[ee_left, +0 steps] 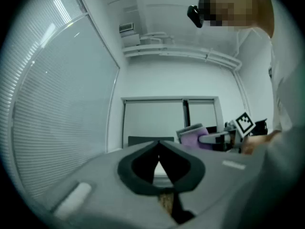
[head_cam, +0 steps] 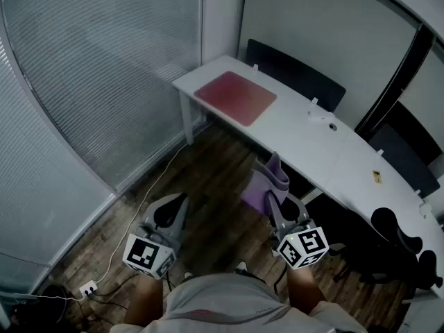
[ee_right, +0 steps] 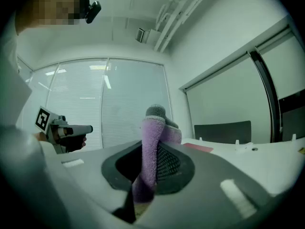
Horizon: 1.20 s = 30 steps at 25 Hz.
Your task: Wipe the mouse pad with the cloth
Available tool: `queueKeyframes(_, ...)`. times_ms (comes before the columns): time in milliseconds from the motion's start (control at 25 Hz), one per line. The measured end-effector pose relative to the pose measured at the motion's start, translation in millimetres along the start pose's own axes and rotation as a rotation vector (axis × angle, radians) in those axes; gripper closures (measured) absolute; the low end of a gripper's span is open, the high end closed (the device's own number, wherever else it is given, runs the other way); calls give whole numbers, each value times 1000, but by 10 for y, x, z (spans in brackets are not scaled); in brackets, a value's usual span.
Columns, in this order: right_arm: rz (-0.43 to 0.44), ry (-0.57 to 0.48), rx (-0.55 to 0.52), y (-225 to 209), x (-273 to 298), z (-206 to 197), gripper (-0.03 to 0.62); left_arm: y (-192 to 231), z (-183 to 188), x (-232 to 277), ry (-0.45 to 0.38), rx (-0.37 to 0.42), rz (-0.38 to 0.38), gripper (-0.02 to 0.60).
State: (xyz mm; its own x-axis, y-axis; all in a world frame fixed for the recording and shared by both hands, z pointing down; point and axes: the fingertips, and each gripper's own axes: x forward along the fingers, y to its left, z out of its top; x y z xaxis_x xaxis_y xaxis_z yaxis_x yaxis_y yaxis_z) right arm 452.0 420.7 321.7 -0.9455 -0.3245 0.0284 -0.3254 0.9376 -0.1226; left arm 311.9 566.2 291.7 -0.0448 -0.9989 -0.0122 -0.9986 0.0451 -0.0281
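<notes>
Cloth [ee_right: 151, 144], purple and folded, is pinched between the fingers [ee_right: 174, 162] of the right gripper [ee_right: 151, 171]. They close on its lower part, and the rest stands up past their tips as a soft roll. In the head view the cloth bunches out ahead of that gripper, held in the air above the wooden floor [head_cam: 208, 172] and touching nothing else.

The left gripper [ee_left: 159, 147] has its own fingers [ee_left: 138, 168] brought together at the tips with nothing between them. It hangs low on the left, also over the floor, apart from the right one.

Farther out, the red pad [head_cam: 236, 97] lies flat at the far left end of the white tabletop [head_cam: 305, 134], well apart from both grippers. In the right gripper view it is only a thin red sliver beyond the cloth. Whether it carries any dirt cannot be told from here.

As for progress, the one finished part seems to be the pickup: the cloth is in hand and gripped firmly enough to carry. The wiping itself has not begun, since cloth and pad are nowhere near touching. Left to do, by my reading:
- bring the cloth across to the far left end of the tabletop
- lower it onto the pad
- sweep it over the whole red surface

The empty left gripper is free to steady the pad if it slides.
</notes>
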Motion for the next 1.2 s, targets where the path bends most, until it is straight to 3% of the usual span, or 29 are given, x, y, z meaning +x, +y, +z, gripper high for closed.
queueKeyframes(520,-2,16,-3,17,183,-88,548,138,-82,72,5,-6,-6,580)
queueKeyframes(720,38,-31,22,-16,244,-42,543,177,-89,135,11,-3,-1,580)
queueKeyframes(1000,48,-33,46,-283,293,-35,543,116,-72,338,14,12,18,580)
queueKeyframes(1200,101,-6,56,-538,247,-175,543,-56,-130,575,28,18,49,580)
